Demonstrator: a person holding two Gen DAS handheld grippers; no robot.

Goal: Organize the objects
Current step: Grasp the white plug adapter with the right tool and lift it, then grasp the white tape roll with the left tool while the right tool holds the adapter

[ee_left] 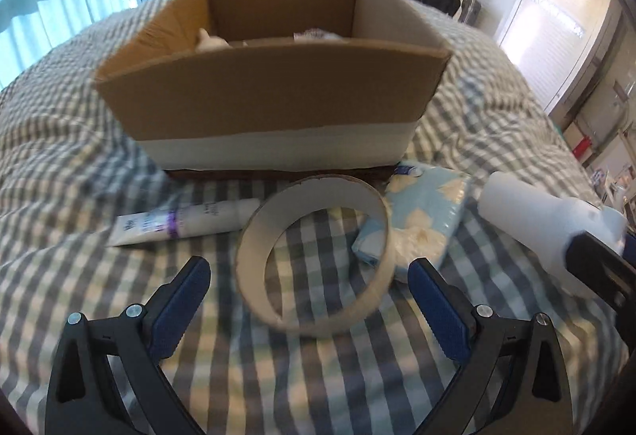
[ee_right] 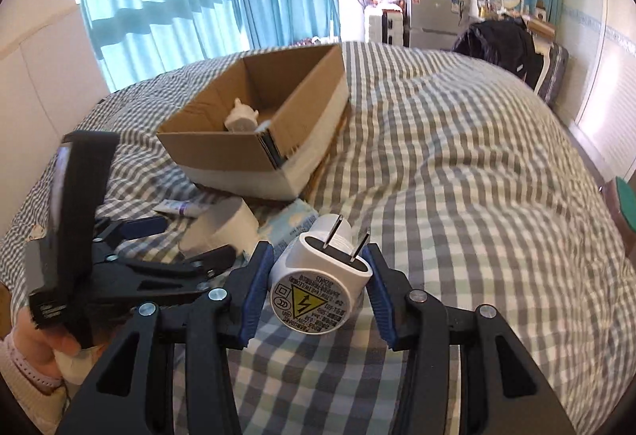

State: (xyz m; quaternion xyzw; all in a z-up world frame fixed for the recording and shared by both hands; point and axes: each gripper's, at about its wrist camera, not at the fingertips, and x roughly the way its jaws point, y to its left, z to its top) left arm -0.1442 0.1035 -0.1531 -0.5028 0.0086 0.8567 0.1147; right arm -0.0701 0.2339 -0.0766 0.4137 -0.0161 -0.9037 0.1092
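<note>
A bed (ee_left: 79, 140) in grey-checked cover carries an open cardboard box (ee_left: 274, 105); before it lie a tube (ee_left: 187, 222), a tape ring (ee_left: 318, 260) and a blue-patterned packet (ee_left: 425, 212) — close together.

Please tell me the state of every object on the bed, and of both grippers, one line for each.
Cardboard box: open on top, a white item inside.
Tape ring: tilted, leaning on the bed, not gripped.
Tube: lying flat.
Blue packet: lying beside the box.
White plug adapter: held, prongs up.
Left gripper: open around the ring.
Right gripper: fingers closed on the adapter.
</note>
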